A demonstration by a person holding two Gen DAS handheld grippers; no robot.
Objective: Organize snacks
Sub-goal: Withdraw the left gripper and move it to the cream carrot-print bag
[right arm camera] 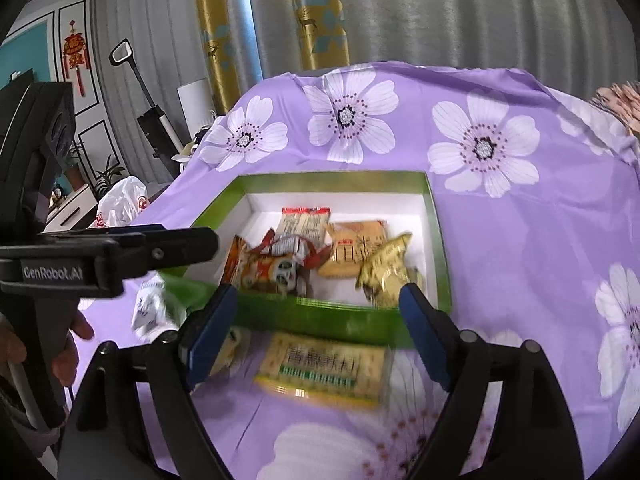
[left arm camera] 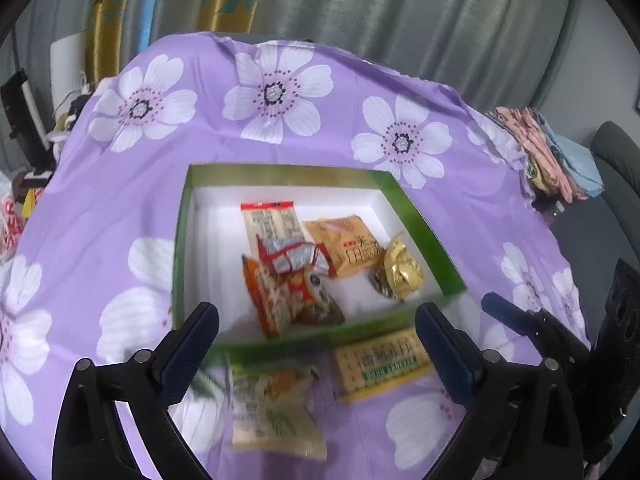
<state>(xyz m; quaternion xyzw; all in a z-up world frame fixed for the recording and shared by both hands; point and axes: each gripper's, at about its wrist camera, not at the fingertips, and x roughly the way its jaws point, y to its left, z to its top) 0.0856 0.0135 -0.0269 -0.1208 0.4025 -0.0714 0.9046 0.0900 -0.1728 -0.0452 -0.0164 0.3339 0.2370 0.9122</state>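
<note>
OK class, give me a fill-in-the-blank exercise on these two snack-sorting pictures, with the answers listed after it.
1. The snacks already sorted lie inside a box whose rim is coloured ____.
2. The cracker packet with green lettering lies on the cloth, ____ the box.
3. The tablecloth is purple with big white ____.
4. Both the left gripper and the right gripper have jaws that are ____ and hold nothing.

Answers: green; outside; flowers; open

Motion-blurred print on the yellow-and-green cracker packet (right arm camera: pixel 322 370), lower centre; the pale green-printed snack pouch (left arm camera: pixel 276 414) is likewise smeared, its lettering rendered unreadable.
</note>
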